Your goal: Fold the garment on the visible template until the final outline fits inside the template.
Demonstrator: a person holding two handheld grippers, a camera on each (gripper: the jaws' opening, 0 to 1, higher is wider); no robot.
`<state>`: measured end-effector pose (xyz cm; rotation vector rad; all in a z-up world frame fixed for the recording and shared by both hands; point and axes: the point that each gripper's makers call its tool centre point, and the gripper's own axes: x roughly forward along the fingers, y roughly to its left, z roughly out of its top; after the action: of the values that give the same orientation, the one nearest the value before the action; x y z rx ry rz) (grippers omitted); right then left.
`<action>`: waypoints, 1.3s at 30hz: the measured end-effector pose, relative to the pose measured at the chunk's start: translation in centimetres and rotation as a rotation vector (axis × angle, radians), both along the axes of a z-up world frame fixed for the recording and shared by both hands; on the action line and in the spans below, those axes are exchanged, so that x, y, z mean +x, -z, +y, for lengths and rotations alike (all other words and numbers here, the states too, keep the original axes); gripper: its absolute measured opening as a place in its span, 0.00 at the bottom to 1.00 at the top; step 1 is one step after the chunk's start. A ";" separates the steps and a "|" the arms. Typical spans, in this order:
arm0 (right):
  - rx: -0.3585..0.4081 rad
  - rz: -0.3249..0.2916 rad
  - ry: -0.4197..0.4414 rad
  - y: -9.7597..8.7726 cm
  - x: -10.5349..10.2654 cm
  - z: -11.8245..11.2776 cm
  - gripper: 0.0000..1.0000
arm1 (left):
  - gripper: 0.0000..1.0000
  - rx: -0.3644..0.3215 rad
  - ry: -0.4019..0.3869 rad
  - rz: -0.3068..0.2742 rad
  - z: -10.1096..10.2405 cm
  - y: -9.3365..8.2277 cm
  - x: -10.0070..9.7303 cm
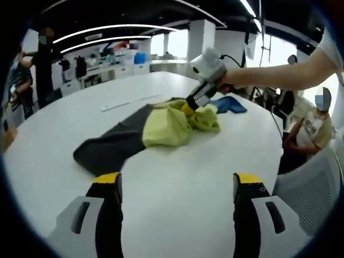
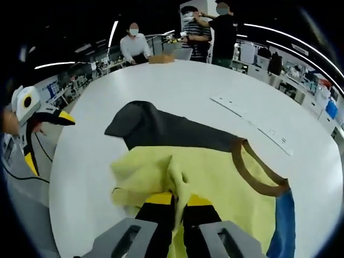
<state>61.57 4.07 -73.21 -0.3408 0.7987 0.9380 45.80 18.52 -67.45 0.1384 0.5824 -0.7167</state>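
Observation:
The garment lies bunched on the white round table; it has a yellow part, a dark grey part and a brown neck trim. My right gripper is shut on a raised fold of the yellow cloth; in the left gripper view the right gripper comes in from the right, held by a person's arm, pinching the bunched yellow cloth. My left gripper stands open over bare table, short of the grey sleeve, with nothing between its jaws. In the right gripper view the left gripper sits at the table's left edge.
A blue cloth lies just behind the garment, also at the lower right. A long white strip lies flat on the table beyond the garment. Several people stand or sit around the table's rim.

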 end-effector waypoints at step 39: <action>0.047 -0.013 0.154 -5.4 -6.3 -9.0 0.48 | 0.54 -0.062 -0.012 -0.012 -4.3 -1.5 4.2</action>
<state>55.31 -4.90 -67.78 -0.2407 0.7786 0.8085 50.04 14.17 -65.93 0.0815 0.5487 -0.7216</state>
